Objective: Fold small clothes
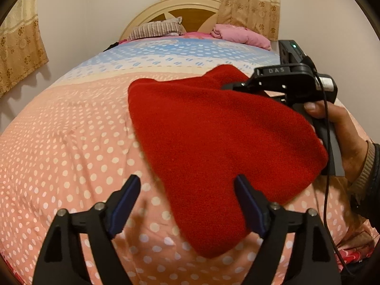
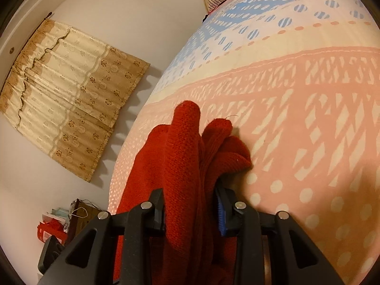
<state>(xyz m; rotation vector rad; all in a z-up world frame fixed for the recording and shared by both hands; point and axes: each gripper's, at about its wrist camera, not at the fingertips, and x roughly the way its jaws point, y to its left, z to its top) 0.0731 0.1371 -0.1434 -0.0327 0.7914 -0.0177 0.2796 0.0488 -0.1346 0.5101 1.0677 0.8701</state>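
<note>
1 red knit garment (image 1: 213, 147), fuzzy, roughly triangular, draped over the polka-dot quilt (image 1: 71, 147). Right gripper (image 2: 190, 211) clamps its bunched ribbed edge, which sticks up in 3 rounded folds. Left gripper (image 1: 187, 204) is spread wide, gripping nothing; the garment's edge lies between its 2 blue pads (image 1: 123, 204).

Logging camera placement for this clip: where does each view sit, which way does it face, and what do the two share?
Left wrist: sits on the left hand-held gripper, facing up the bed to the headboard; its open fingers, the right hand-held gripper and the hand show.
Right wrist: sits on the right hand-held gripper, tilted, facing the bed's far edge, wall and curtain; only its fingers show, clamped on the red knit garment.
Shared: garment, dotted bedspread, striped pillow.
</note>
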